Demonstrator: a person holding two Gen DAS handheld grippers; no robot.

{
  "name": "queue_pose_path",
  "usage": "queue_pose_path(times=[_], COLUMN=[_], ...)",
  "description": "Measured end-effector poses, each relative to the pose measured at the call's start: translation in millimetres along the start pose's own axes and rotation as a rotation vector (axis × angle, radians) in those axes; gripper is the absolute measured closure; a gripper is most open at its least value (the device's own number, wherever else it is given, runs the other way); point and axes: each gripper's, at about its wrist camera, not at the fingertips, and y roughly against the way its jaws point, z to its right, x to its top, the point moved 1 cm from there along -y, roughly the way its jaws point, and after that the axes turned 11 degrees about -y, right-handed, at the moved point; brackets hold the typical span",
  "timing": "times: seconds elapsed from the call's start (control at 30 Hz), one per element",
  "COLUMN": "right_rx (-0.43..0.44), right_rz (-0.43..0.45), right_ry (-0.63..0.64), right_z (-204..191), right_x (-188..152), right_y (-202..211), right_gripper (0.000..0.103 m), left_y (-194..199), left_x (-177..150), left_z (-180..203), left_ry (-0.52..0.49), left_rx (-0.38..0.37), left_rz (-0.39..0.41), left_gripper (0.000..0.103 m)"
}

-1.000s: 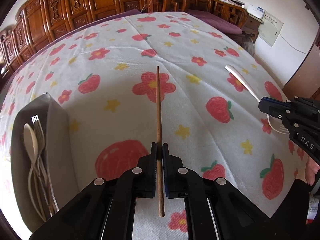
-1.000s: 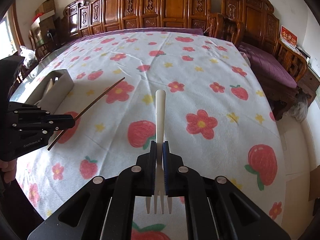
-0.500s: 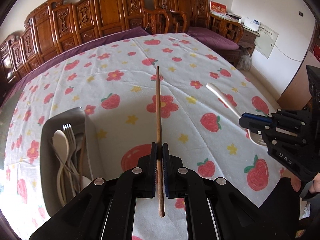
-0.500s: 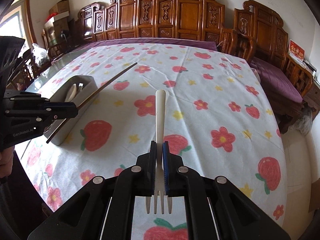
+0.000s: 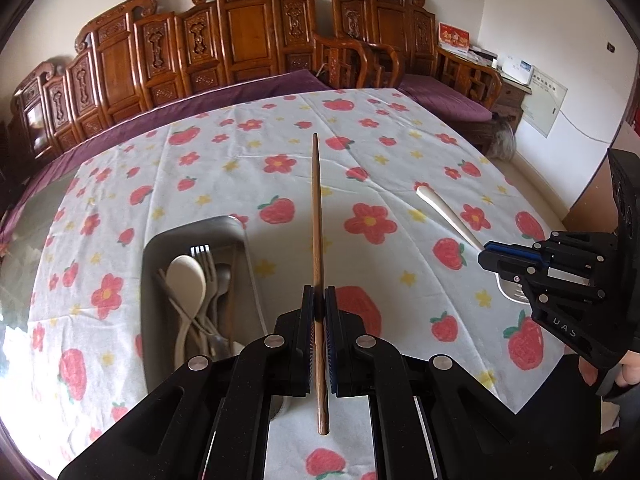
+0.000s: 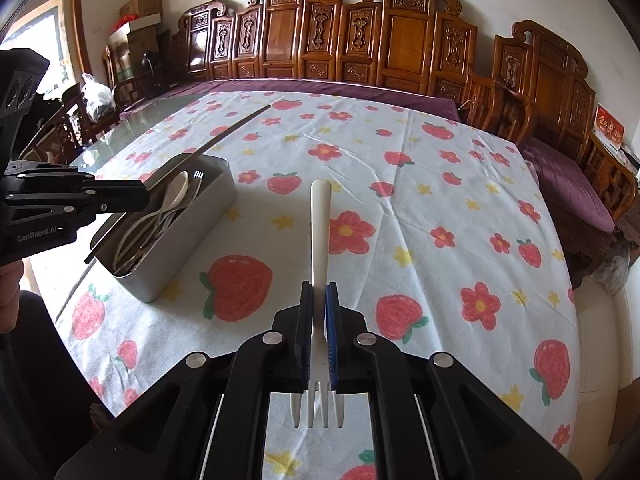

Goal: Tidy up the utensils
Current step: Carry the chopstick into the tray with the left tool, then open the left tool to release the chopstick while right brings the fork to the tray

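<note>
Left wrist view showed, at its left, a grey metal utensil box (image 5: 196, 236) standing on the counter (image 5: 400, 168), which was covered by a cloth printed with strawberries and flowers. A cream spoon (image 5: 186, 280), a fork and other cutlery already lay inside, so part of the sorting looked done. In the middle, the left tongs (image 5: 319, 320) were clenched on a brown wooden chopstick (image 5: 316, 216), gripped nearer its blunt end, the long tapered part running forward and away above the cloth, just to the right of the box. Further right, the right tongs (image 5: 496, 256) came in from the edge of the picture, with the white handle of a fork (image 5: 444, 212) sticking out past them. From the right wrist view, going the same way, the left tongs (image 6: 140, 196) hung at the box's near rim with the chopstick (image 6: 224, 136) slanting across above its open top; the box (image 6: 192, 240) sat well to the left of the right tongs (image 6: 319, 328). Those were clamped on the white plastic fork (image 6: 320, 232), pinched just above the tines, tines toward the camera and handle pointing out over the counter. No loose utensil showed on the cloth, so what seemed left was dropping these two pieces into the box, the chopstick being the closer.
</note>
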Motion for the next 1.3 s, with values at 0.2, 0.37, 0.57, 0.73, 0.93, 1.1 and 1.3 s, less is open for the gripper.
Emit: queue_pose_path(times=[0.2, 0.37, 0.57, 0.73, 0.93, 1.1, 1.3], right_rx=[0.002, 0.011, 0.023, 0.022, 0.018, 0.027, 0.046], right_rz=[-0.011, -0.021, -0.035, -0.056, -0.068, -0.064, -0.054], right_ry=[0.020, 0.038, 0.045, 0.054, 0.055, 0.045, 0.053], right_z=[-17, -31, -41, -46, -47, -49, -61], right_x=[3, 5, 4, 2, 2, 7, 14], right_y=[-6, -13, -24, -36, -47, -48, -45], right_gripper=[0.095, 0.095, 0.095, 0.095, 0.095, 0.095, 0.095], left_y=[9, 8, -4, -18, -21, -28, -42], left_x=[-12, -23, -36, -49, -55, -53, -56], left_z=[-26, -44, -70, -83, -88, -86, -85], left_ry=[0.030, 0.041, 0.068, 0.098, 0.116, 0.101, 0.106], left_rx=[0.008, 0.007, 0.016, 0.007, 0.002, 0.006, -0.016], left_rz=[0.008, -0.006, -0.034, -0.050, -0.022, -0.027, -0.052], left_gripper=[0.099, 0.099, 0.099, 0.099, 0.099, 0.099, 0.095])
